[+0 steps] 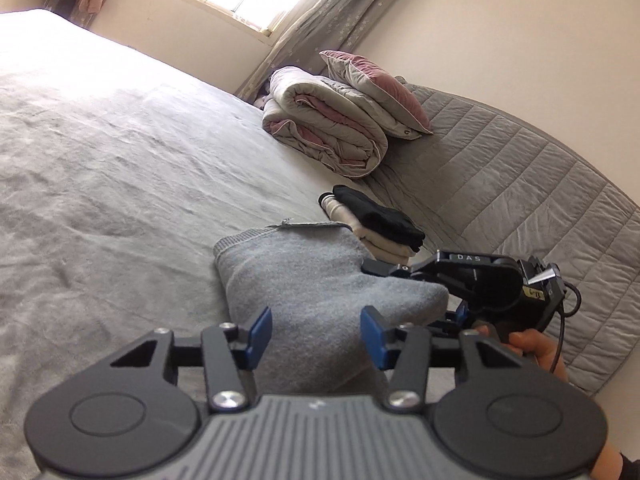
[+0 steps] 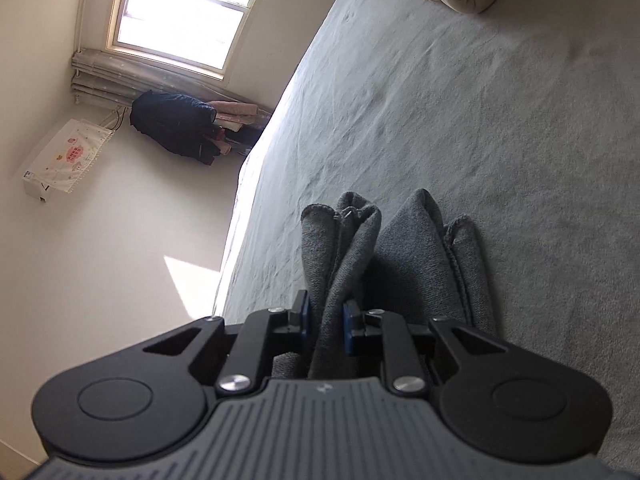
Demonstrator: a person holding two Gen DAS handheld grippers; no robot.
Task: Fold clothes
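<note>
A folded grey knit garment (image 1: 320, 280) lies on the grey bed sheet (image 1: 120, 160). My left gripper (image 1: 316, 332) is open, its blue pads on either side of the garment's near end. My right gripper (image 2: 326, 322) is shut on a bunched fold of the same grey garment (image 2: 408, 264). In the left wrist view the right gripper (image 1: 372, 269) reaches in from the right and grips the garment's right edge.
A stack of folded black and cream clothes (image 1: 380, 224) lies just beyond the garment. A rolled duvet (image 1: 324, 120) and a pillow (image 1: 376, 88) sit by the quilted grey headboard (image 1: 520, 184). A window (image 2: 180, 12) and hanging clothes (image 2: 180, 124) are across the room.
</note>
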